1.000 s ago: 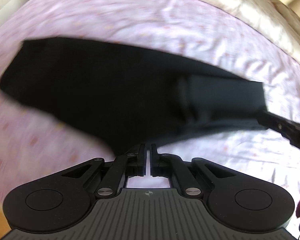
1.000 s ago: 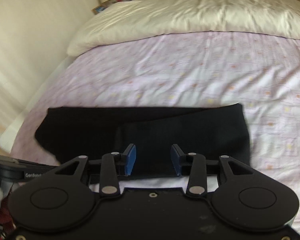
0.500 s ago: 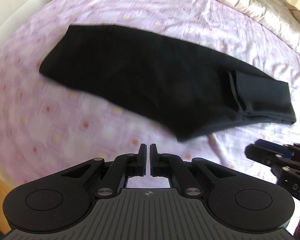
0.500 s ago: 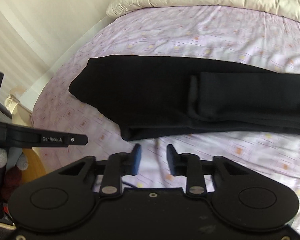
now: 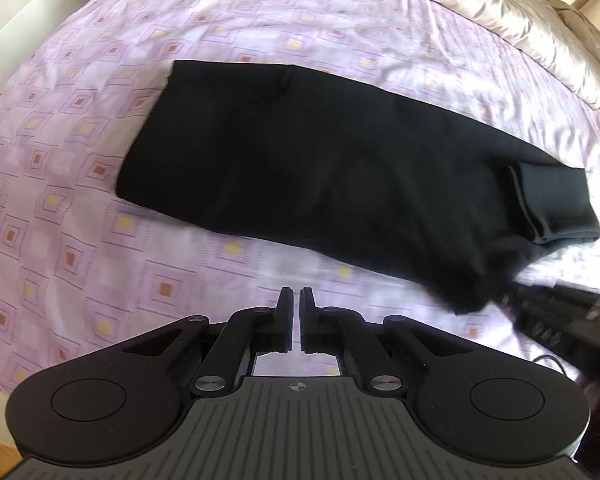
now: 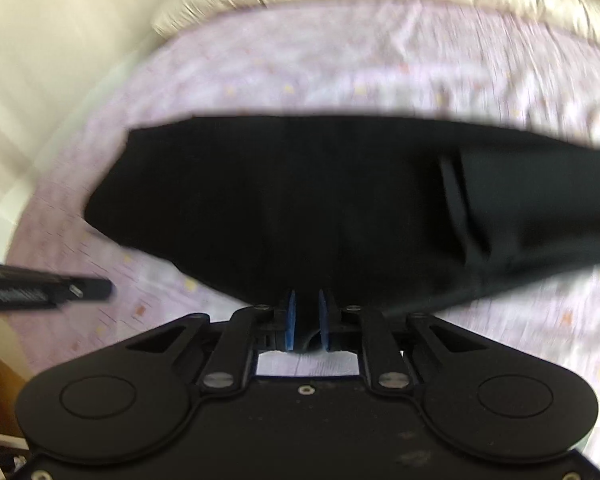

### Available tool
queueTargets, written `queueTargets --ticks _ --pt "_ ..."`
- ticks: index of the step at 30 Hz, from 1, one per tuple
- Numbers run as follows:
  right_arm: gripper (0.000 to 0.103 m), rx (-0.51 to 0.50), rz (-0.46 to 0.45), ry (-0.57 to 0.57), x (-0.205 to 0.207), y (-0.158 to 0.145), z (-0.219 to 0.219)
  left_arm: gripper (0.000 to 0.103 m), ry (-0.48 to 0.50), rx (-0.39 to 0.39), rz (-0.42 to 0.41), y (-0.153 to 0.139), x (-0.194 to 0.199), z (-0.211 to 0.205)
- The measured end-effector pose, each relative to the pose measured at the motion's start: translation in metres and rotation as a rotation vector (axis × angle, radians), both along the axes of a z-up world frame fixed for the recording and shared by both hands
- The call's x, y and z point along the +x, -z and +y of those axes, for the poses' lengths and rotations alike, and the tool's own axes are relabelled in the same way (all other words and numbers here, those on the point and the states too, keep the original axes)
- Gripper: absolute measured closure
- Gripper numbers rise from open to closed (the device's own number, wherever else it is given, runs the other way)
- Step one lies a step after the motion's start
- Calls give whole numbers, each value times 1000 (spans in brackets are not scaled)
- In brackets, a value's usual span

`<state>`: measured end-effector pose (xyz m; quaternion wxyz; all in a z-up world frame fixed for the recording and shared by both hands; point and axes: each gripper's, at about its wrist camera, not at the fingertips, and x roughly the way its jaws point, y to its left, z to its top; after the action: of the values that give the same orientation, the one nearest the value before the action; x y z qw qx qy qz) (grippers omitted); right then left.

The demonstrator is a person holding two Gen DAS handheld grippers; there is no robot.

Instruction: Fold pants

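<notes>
Black pants (image 5: 340,176) lie folded across the bed (image 5: 60,208), centre frame. Left tool (image 5: 296,300) pinched together, empty, below them. Right tool (image 6: 307,312) closing, pants' near edge between its blue pads (image 6: 290,320).

Right-wrist view motion-blurred; pants (image 6: 340,200) cut off at right edge, sheet (image 6: 340,64) pattern smeared.

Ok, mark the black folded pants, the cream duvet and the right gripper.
black folded pants (image 5: 320,168), left wrist view, middle of cloth.
cream duvet (image 5: 500,4), left wrist view, crumpled edge.
right gripper (image 6: 307,320), right wrist view, between blue pads.
</notes>
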<state>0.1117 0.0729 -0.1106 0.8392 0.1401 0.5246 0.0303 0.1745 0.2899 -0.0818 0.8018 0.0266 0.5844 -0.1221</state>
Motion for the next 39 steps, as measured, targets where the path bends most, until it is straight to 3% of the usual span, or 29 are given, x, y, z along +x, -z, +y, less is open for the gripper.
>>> queueTargets --ticks 3,7,9,10,11,13,16,26,29,31,39 --pt "92 -32 94 32 0 23 7 100 -9 -21 12 6 9 11" --pt "96 -11 118 95 4 27 0 100 -41 -109 35 13 18 25" --pt "96 -12 128 94 6 26 0 95 -70 -169 40 16 23 35" --pt "96 -15 131 93 7 26 1 76 -82 -198 42 17 23 40" --pt "96 -17 134 95 9 24 1 48 -93 -229 45 19 25 44" --pt "96 -16 141 106 12 25 2 19 -118 -274 40 21 29 53" --pt "96 -22 148 112 13 26 3 19 -158 -275 6 22 33 61" --pt "96 -41 165 106 21 28 12 18 -187 -238 27 57 70 64" --pt "96 -42 172 101 23 31 13 13 -188 -253 -2 57 78 59" --pt "96 -41 173 100 24 32 13 1 -195 -288 16 60 84 57" --pt "96 -38 176 113 24 32 12 2 -180 -364 -44 56 91 47"
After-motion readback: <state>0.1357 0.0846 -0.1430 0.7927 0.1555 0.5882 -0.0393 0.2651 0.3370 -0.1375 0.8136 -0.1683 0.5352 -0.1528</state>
